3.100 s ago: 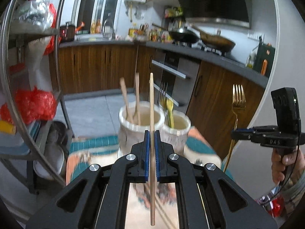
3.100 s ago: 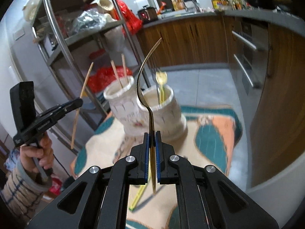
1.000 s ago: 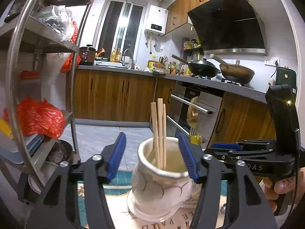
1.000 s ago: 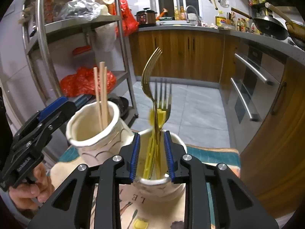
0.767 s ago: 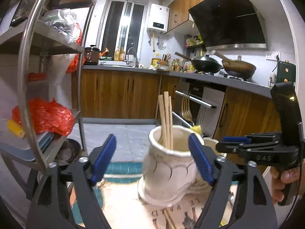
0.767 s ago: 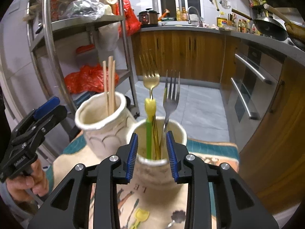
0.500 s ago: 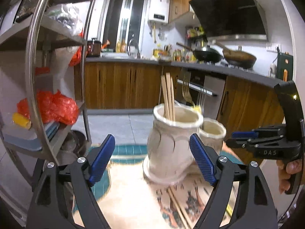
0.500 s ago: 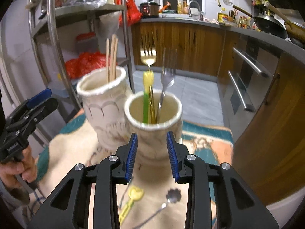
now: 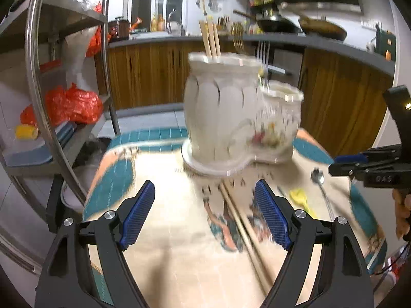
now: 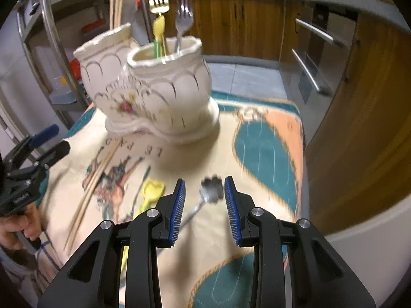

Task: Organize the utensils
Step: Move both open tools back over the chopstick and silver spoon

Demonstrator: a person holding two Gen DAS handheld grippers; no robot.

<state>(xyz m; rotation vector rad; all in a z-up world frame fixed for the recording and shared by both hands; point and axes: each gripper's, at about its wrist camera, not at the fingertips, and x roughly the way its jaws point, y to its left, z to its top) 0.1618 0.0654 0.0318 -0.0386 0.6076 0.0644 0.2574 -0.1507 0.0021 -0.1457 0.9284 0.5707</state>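
Landmark: double ceramic holder [image 10: 154, 87], upright on the patterned tablecloth [image 10: 267, 154] covering the table.

Taller cup [image 9: 218, 107]: wooden chopsticks [image 9: 210, 39] standing inside. Shorter cup [image 10: 167, 77], joined to it: gold fork [image 10: 159, 2], silver fork [image 10: 183, 20] and a yellow-green utensil [image 10: 158, 36], all handle down.

Left on the cloth in front of the holder:
- pair of loose chopsticks [image 10: 92, 184], lying side by side, tips near the holder's base
- yellow plastic spoon [image 10: 151, 188], beside the chopsticks, on the side away from the holder's taller cup
- silver flower-bowl spoon [image 10: 212, 186], just beside the yellow one, apart from the holder

Left claw [image 9: 205, 213]: released, spread wide, nothing between the pads, hanging above the cloth in front of the holder with the loose chopsticks below and slightly right of centre.

Right claw [image 10: 204, 205]: released, gap moderate, pads clear of everything; flower spoon's bowl visible through the gap on the cloth beyond, not touched.

Both views motion-blurred. Hand [image 10: 23, 223] on the left claw's grip visible at the right wrist view's edge.
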